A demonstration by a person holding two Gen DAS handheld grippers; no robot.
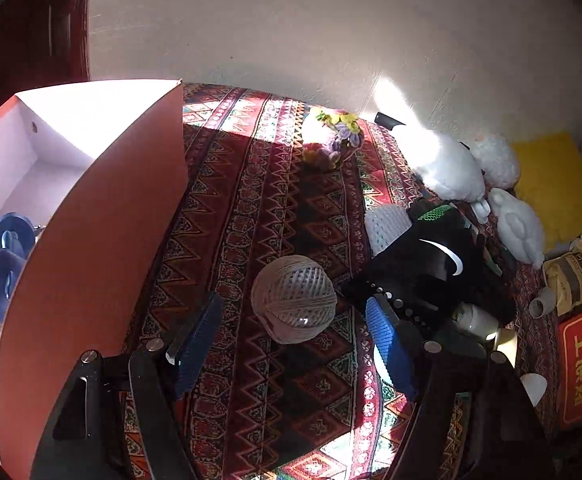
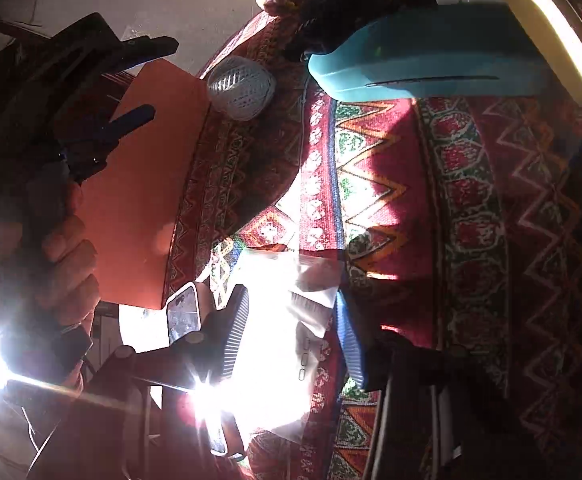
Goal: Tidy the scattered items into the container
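My left gripper (image 1: pixel 295 344) stands wide open over the woven patterned cloth (image 1: pixel 251 208), its ribbed blue pads (image 1: pixel 387 336) either side of a round ball of pale twine (image 1: pixel 294 298), not touching it. To the left sits the orange-walled container (image 1: pixel 91 240), white inside. My right gripper (image 2: pixel 291 340) has narrowed onto a glossy clear packet (image 2: pixel 287 320), though glare hides the contact.

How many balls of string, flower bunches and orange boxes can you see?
Balls of string: 1
Flower bunches: 1
Orange boxes: 1
Total: 3
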